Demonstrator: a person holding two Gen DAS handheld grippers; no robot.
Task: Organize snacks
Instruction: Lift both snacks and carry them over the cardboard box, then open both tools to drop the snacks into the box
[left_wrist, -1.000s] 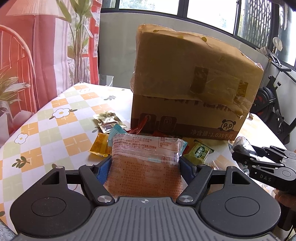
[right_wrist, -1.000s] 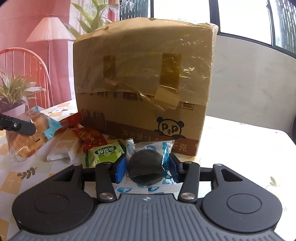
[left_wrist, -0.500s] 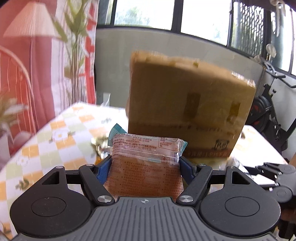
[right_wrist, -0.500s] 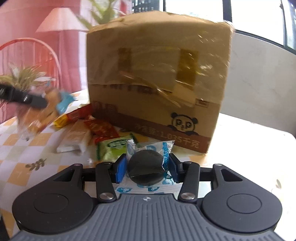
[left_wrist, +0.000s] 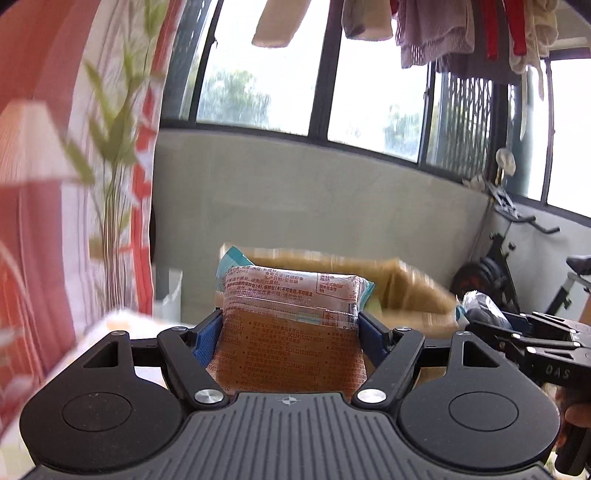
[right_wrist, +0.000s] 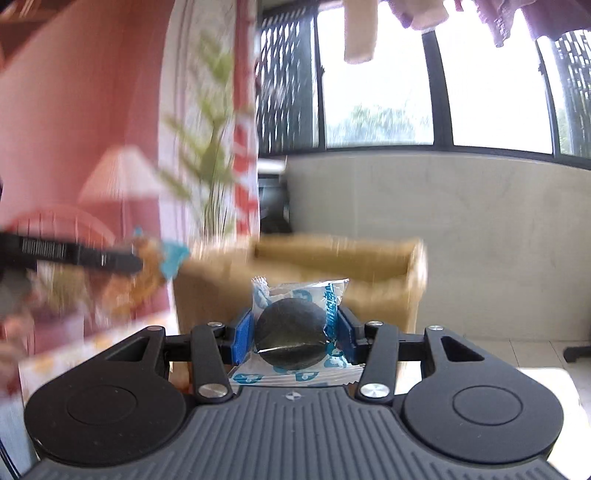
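Evidently bound for the cardboard box (right_wrist: 303, 266), both grippers clamped snacks above it: left gripper (left_wrist: 291, 332) an orange packet (left_wrist: 291, 347), right gripper (right_wrist: 291, 336) a dark round cake (right_wrist: 291, 336).

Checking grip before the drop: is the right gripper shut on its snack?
Shut on it: the right gripper has both blue pads pressing the round dark snack.

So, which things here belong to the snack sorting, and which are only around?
Belong to the job:
- orange snack packet, in the left gripper
- round dark snack, in the right gripper
- cardboard box

Only around:
- exercise bike
- hanging laundry
- plant
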